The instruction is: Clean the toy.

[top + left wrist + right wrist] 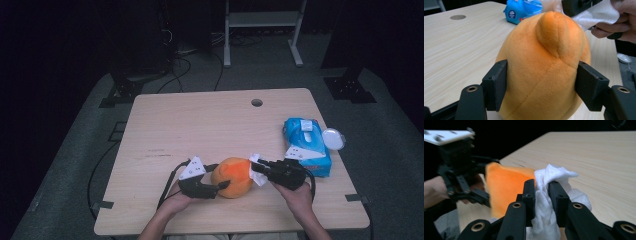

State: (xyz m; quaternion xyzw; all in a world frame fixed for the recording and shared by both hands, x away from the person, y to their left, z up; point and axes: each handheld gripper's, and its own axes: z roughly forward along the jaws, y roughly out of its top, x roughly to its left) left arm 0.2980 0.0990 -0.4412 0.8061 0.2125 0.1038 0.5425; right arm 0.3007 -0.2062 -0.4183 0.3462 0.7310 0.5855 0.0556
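Observation:
An orange plush toy (232, 176) sits near the table's front edge, between both hands. My left gripper (222, 186) reaches in from the left, and its two jaws press the toy's (541, 65) sides, one on each flank. My right gripper (257, 167) comes from the right and is shut on a crumpled white tissue (556, 176), which it holds against the toy's (504, 187) right side. The tissue (596, 13) shows above the toy's top bump in the left gripper view.
A blue tissue pack (306, 142) lies at the right edge of the wooden table (200, 125), with a round white lid (333, 138) beside it. A cable hole (256, 102) is at the far middle. Dark floor and a stand's legs lie beyond.

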